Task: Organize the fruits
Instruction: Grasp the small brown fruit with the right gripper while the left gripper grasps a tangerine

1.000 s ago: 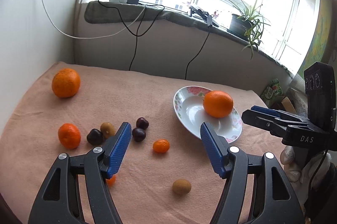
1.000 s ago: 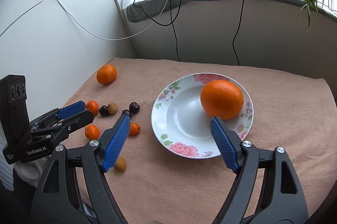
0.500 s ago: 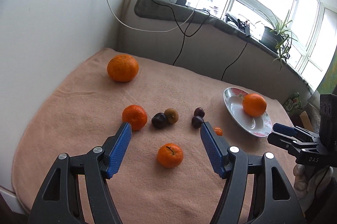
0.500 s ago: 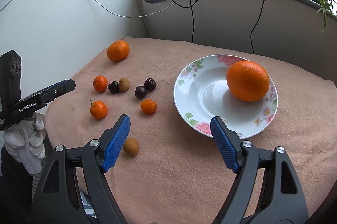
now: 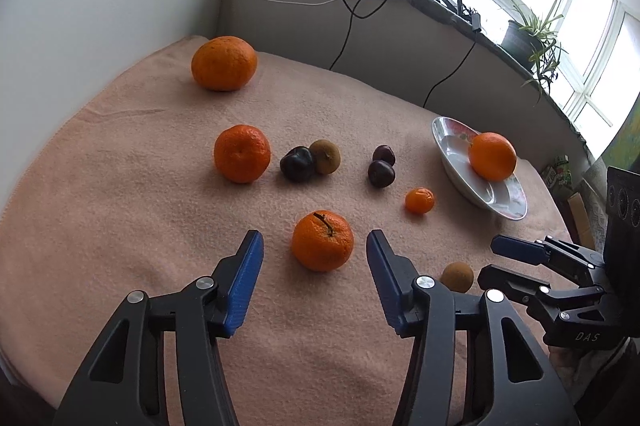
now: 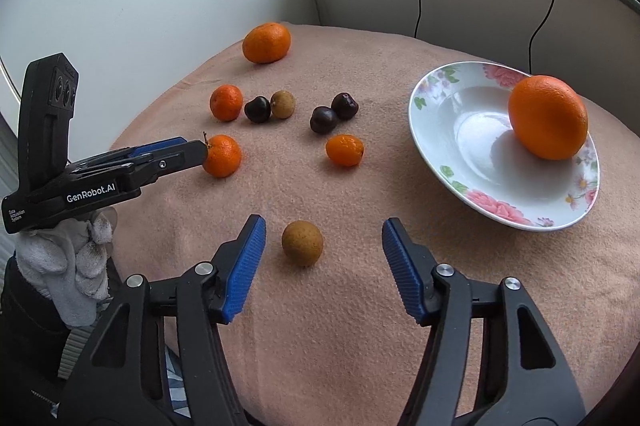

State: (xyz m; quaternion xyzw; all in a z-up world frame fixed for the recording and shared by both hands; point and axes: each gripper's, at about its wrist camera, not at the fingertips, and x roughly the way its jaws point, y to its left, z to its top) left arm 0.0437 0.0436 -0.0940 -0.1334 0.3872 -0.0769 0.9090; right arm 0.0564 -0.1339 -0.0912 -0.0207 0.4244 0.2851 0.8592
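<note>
A stemmed mandarin [image 5: 322, 241] lies on the peach cloth between the blue pads of my left gripper [image 5: 315, 240]. The jaws are closing and the pads stand clear of the fruit on both sides. A small brown round fruit [image 6: 302, 242] sits between the pads of my right gripper [image 6: 324, 226]. Those jaws are closing too, with gaps left on each side. A flowered white plate [image 6: 460, 130] at the right holds one big orange [image 6: 548, 117].
Loose on the cloth are a large mandarin [image 5: 224, 63] at the back, a medium mandarin [image 5: 242, 153], dark cherries [image 5: 297, 164], another brown fruit [image 5: 325, 156] and a tiny mandarin [image 5: 419, 200]. A white wall runs along the left. A ledge with cables stands behind.
Both grippers came down and swung left, away from the plate, over the loose fruit. Each pair of jaws has narrowed, the left around the stemmed mandarin, the right around the brown fruit.
</note>
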